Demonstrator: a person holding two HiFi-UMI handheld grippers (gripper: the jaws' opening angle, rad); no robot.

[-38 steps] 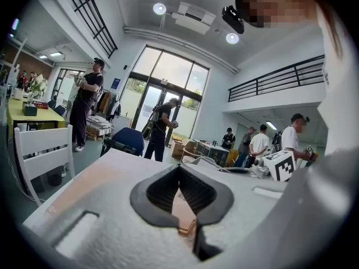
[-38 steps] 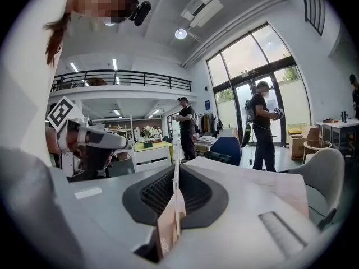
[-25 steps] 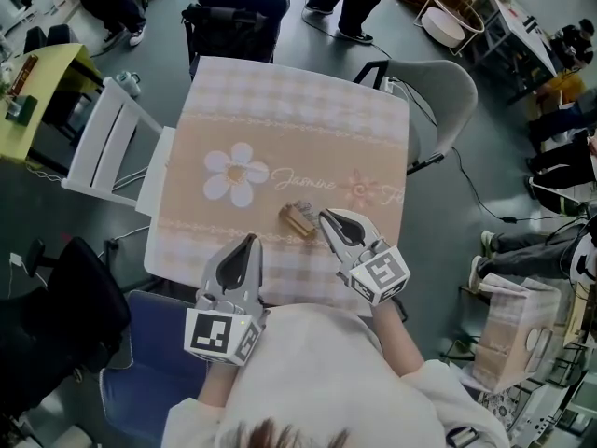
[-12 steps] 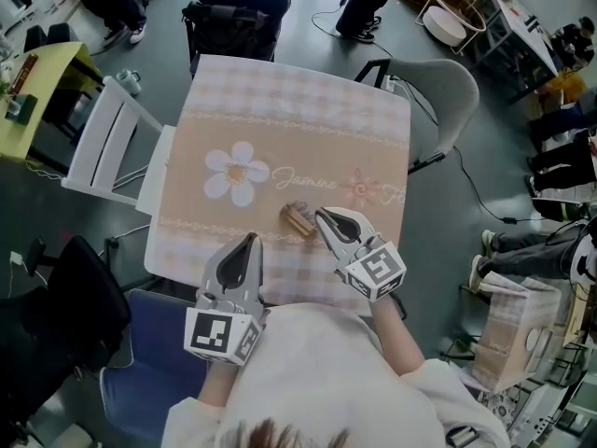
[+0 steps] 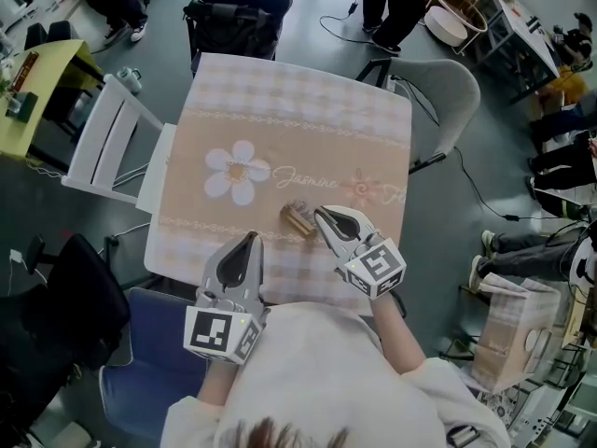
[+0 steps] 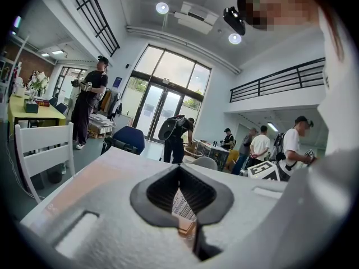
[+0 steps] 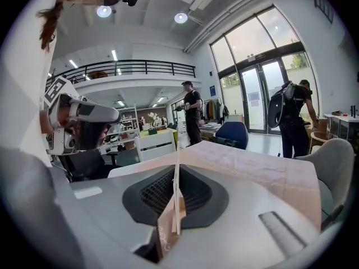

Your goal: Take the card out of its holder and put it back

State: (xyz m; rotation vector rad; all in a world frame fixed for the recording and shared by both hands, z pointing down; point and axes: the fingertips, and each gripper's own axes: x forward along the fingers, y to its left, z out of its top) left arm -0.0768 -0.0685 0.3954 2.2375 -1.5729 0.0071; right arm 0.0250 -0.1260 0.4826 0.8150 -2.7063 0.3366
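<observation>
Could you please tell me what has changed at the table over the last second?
Very little. The right gripper edged slightly left, toward the brown holder, jaws shut on the thin card. Beyond the table, a standing person walked to the right. The holder, the shut, empty left gripper and the flowered cloth stayed put.

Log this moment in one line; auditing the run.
right gripper shut on card | left gripper shut, clear of holder
</observation>
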